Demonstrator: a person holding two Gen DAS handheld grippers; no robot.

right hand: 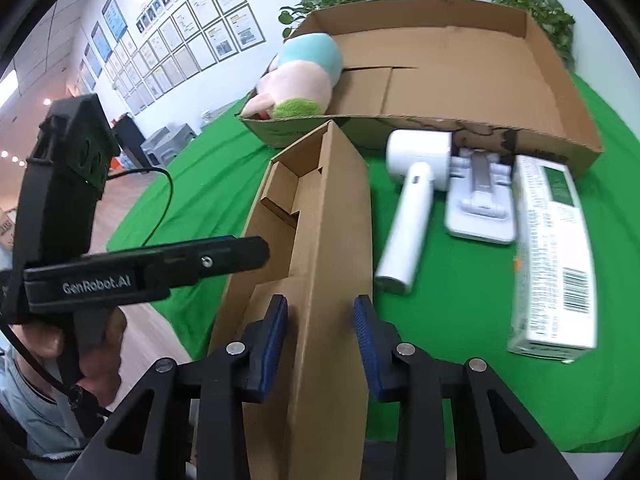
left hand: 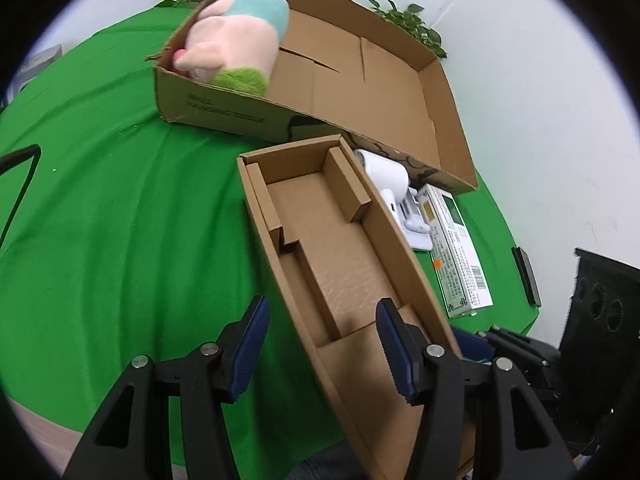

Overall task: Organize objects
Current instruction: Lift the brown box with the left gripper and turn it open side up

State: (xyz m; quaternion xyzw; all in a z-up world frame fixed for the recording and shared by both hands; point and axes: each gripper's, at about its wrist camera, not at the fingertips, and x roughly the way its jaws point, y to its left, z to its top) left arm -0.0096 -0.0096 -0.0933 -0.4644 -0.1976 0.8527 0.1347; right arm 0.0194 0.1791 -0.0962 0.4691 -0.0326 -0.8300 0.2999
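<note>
Count, both views combined:
- cardboard boxes: 2. One large open tray (right hand: 460, 80), one narrow box (right hand: 328, 240) with inner dividers.
- plush toy (right hand: 296, 80): 1, inside large tray.
- white handheld device (right hand: 412, 200): 1.
- white folding stand (right hand: 480, 204): 1.
- green-and-white carton (right hand: 552, 256): 1.
- potted plants (right hand: 320, 2): 2, behind tray.
- flat black item (left hand: 526, 276): 1, identity unclear.
- grippers: 2, left gripper (left hand: 320, 354), right gripper (right hand: 320, 346).

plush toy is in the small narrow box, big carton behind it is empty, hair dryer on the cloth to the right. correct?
No. The plush toy lies in the left end of the big carton; the small narrow box holds nothing, as the left wrist view shows. The hair dryer does lie on the green cloth to the right.
</note>
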